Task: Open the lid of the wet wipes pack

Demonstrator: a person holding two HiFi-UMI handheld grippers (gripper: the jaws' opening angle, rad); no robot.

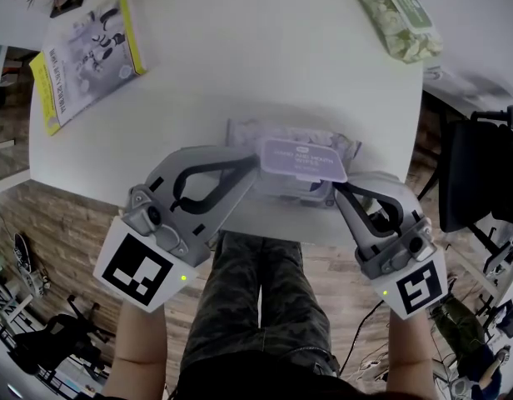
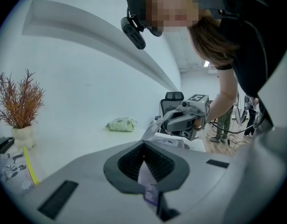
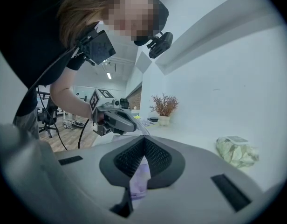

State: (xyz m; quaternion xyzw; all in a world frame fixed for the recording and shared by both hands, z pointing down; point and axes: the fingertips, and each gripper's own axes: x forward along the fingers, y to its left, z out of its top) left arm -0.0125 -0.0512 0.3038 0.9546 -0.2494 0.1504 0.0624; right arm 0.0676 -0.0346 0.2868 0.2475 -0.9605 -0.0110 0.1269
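Wipes pack (image 1: 300, 157) lies crosswise (lid upward); left gripper (image 1: 255, 172), right gripper (image 1: 334, 188) pinch its ends.

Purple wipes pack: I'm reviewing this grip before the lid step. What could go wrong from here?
1. The left gripper and right gripper both have jaws shut on thin end film of the pack, which might slip or tear.
2. The pack is at the near edge of the table; a slip could drop it.
3. No gripper is free for the lid; releasing one leaves a one-sided hold.
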